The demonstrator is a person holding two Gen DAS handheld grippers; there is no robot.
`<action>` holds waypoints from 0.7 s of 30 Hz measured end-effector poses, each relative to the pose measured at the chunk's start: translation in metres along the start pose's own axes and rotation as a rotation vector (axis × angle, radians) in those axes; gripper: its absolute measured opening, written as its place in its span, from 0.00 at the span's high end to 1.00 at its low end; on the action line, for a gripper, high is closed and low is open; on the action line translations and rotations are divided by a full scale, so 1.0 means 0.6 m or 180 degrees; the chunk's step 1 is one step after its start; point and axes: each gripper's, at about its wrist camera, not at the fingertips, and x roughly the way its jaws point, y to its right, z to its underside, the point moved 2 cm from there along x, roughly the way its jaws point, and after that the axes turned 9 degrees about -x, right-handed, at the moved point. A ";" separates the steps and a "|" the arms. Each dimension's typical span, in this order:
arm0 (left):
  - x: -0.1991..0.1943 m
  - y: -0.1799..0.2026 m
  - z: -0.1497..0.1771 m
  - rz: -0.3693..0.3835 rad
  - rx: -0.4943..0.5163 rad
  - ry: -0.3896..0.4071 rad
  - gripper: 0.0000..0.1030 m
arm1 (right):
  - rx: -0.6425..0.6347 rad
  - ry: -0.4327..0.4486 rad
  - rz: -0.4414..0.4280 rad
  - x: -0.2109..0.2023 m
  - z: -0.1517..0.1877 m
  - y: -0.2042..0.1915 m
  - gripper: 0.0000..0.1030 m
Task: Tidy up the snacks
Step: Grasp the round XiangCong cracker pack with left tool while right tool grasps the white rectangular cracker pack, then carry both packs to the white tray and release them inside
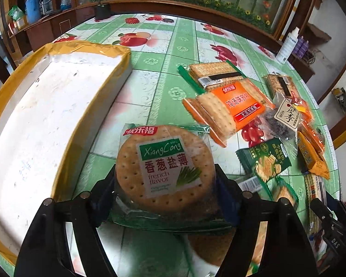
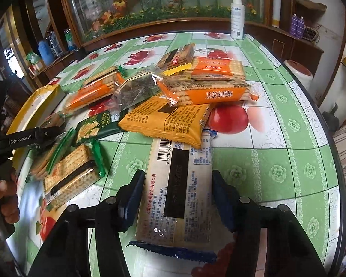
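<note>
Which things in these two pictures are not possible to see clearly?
- Left wrist view: the lower edge of the round cracker pack is hidden behind the left gripper.
- Right wrist view: the front of the pale cracker pack faces down.
- Right wrist view: the foam box is cut off by the left gripper's body.

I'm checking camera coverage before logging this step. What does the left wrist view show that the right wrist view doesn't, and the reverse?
Only the left wrist view shows the left gripper shut on the round green-labelled cracker packet.

Only the right wrist view shows the right gripper straddling the pale blue-edged biscuit packet; grip unclear.

Both show the yellow-rimmed white foam box, the orange cracker packets and the white spray bottle.
</note>
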 end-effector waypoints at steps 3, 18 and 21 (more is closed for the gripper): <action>-0.011 -0.012 0.009 0.0093 -0.0064 0.0025 0.27 | 0.0010 0.0062 -0.0086 -0.016 0.010 0.002 0.43; -0.105 -0.012 0.040 0.0200 0.0030 0.0371 0.27 | -0.0019 0.0365 -0.0525 -0.105 0.042 -0.019 0.45; -0.122 -0.008 0.048 0.0237 0.0063 0.0417 0.27 | -0.0028 0.0399 -0.0602 -0.112 0.043 -0.027 0.45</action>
